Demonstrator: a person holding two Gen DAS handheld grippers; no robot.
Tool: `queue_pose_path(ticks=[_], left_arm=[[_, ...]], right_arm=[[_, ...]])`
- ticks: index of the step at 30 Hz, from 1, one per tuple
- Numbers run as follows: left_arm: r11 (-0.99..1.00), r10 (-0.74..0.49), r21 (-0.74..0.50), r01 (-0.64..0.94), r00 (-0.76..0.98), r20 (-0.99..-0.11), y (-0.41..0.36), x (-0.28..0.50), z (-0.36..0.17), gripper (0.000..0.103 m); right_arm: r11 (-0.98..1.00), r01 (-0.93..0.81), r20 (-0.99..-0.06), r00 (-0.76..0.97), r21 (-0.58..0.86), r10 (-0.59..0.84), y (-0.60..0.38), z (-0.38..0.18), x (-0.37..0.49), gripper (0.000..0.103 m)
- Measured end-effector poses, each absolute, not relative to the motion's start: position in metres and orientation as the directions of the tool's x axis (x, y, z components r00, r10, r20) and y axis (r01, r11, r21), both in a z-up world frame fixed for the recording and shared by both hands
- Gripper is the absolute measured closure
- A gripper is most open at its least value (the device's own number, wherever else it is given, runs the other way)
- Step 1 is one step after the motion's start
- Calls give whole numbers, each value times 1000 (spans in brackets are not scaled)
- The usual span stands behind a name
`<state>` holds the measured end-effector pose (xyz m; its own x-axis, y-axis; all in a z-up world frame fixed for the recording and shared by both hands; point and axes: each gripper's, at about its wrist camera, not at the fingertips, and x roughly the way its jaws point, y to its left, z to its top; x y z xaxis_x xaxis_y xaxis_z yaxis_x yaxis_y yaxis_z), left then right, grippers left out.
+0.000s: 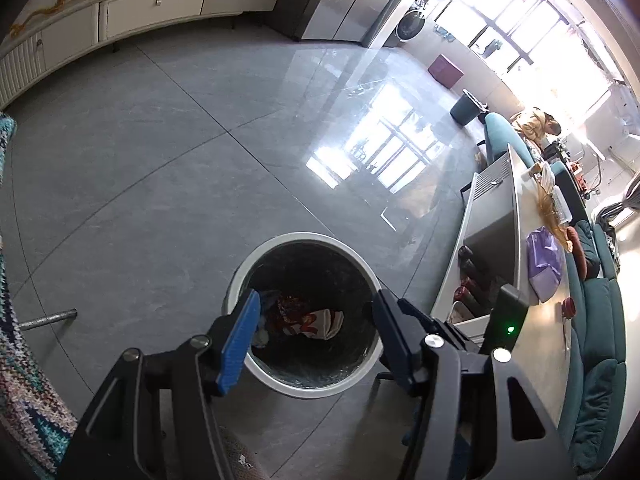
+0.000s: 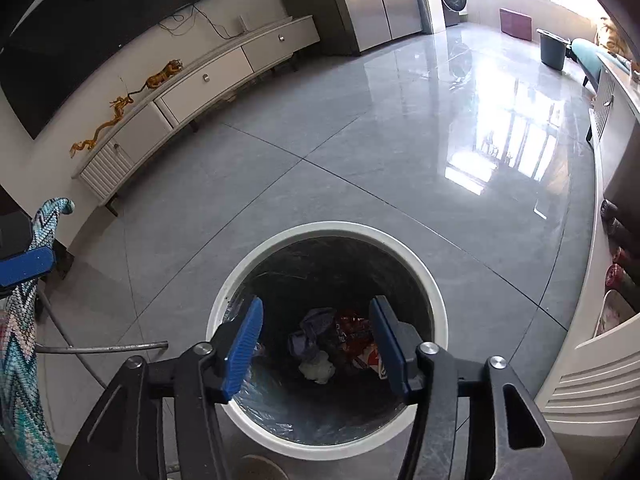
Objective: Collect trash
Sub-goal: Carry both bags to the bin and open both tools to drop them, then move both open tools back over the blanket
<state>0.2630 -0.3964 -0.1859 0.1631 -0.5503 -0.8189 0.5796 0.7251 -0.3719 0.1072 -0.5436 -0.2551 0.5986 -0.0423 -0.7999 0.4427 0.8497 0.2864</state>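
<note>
White-rimmed and round, the trash bin (image 2: 434,292) stands on the grey tiled floor (image 2: 320,140), lined with a clear plastic bag. At its bottom lies the collected trash: a red and white wrapper (image 2: 362,344), a crumpled bluish-purple piece (image 2: 314,326) and a white wad (image 2: 317,367). The wrapper bears red marks, but no writing on it can be read.

The right gripper (image 2: 316,346) hangs over the bin mouth with its blue-padded fingers spread apart and nothing between them. The left gripper (image 1: 316,320) also hangs over the bin, fingers apart and empty; the red and white wrapper (image 1: 320,322) shows between them, down in the bin (image 1: 248,264).

Only the right wrist view shows the dark television (image 2: 100,20) on the wall above the white cabinet (image 2: 208,76), and one blue pad of the left gripper (image 2: 28,266) at its left edge. Only the left wrist view shows the long counter (image 1: 532,320) with a purple bag (image 1: 542,264) on it and the teal sofa (image 1: 596,320) beside it. Both views show a dark bucket (image 1: 466,108) far off near the windows.
</note>
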Motion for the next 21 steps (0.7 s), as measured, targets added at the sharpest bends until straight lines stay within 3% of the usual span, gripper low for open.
queue_pose_path(ticks=[9, 14, 21], left_arm=[[756, -579, -322, 570, 352, -735, -349, 233, -123, 46], [764, -582, -288, 577, 426, -693, -322, 208, -84, 46], [786, -580, -273, 554, 509, -636, -273, 181, -40, 46]], right_arm=[[847, 451, -682, 715, 282, -154, -521, -181, 72, 9], [860, 419, -584, 790, 290, -188, -499, -126, 48, 1], [898, 340, -455, 870, 278, -189, -460, -54, 28, 0]])
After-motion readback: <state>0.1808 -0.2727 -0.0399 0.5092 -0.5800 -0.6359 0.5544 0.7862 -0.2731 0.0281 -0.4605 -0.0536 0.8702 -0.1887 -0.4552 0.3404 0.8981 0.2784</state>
